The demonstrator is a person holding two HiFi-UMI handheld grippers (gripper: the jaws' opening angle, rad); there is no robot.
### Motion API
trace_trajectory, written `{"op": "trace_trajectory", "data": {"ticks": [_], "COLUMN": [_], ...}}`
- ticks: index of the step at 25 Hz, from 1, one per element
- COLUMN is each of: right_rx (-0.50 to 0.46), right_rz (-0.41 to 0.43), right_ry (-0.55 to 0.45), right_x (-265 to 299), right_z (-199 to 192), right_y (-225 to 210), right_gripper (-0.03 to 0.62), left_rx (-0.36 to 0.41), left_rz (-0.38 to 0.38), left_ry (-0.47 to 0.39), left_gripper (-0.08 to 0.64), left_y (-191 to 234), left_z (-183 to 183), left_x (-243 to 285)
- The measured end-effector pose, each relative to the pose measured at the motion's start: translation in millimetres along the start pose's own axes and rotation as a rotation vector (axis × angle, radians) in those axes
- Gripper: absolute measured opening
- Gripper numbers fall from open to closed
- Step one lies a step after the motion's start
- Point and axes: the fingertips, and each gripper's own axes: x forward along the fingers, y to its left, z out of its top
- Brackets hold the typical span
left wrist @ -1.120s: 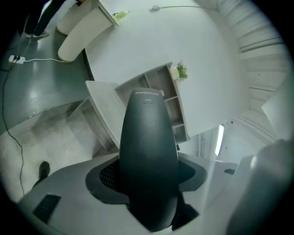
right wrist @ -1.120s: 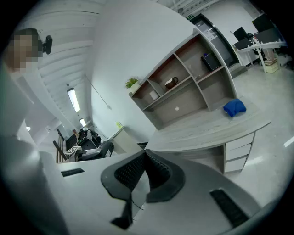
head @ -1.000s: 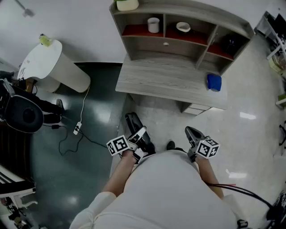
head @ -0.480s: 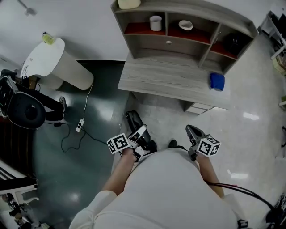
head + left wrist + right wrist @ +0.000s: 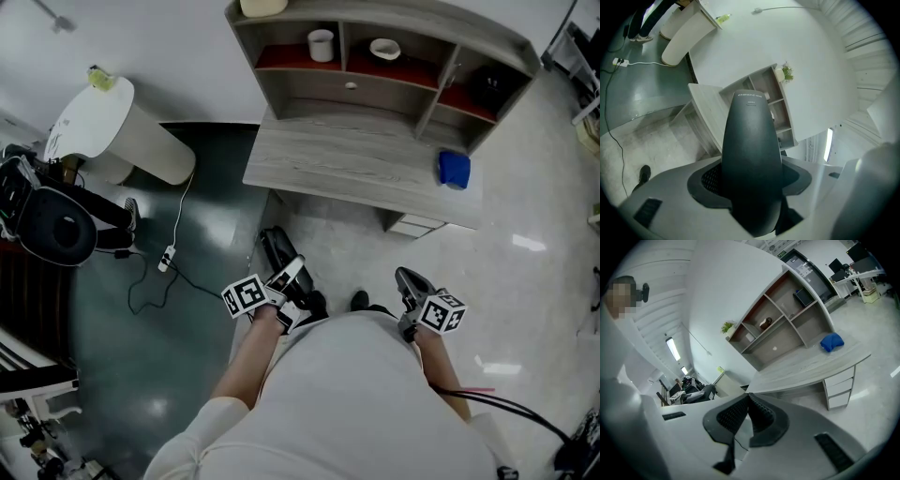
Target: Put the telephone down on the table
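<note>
A black telephone handset (image 5: 277, 255) (image 5: 752, 150) stands between the jaws of my left gripper (image 5: 286, 286) (image 5: 752, 197), which is shut on it. The handset points toward the grey wooden table (image 5: 356, 167) (image 5: 708, 112) and is held low in front of the person's body, well short of the table's front edge. My right gripper (image 5: 410, 281) (image 5: 747, 404) is also held near the body, its ribbed pads pressed together with nothing between them. The table (image 5: 811, 367) lies ahead of it.
A blue cloth-like object (image 5: 454, 169) (image 5: 832, 341) lies at the table's right end. Behind the tabletop a shelf unit (image 5: 441, 70) holds a white cup (image 5: 321, 44) and a bowl (image 5: 384, 49). Drawers (image 5: 839, 390) sit under the table. A white cylinder (image 5: 122, 131), a floor cable (image 5: 169, 258) and a black chair (image 5: 52, 230) are at the left.
The right gripper has drifted slightly down and to the right. The left gripper still holds the handset in about the same place near the body.
</note>
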Motion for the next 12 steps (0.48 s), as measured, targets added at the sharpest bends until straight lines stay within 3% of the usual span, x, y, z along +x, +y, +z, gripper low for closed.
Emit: {"op": "trace_trajectory", "data": {"ticks": [12], "right_rx": [-0.005], "right_rz": [-0.003], "right_ry": [0.035], "right_x": [-34], "right_z": [15], "right_y": [-51], "right_gripper": [0.017], "left_rx": [-0.024], "left_rz": [-0.027], "left_ry": [-0.053], "left_gripper": [0.287], "left_y": [-29], "left_z": [-7], "left_x": [38]}}
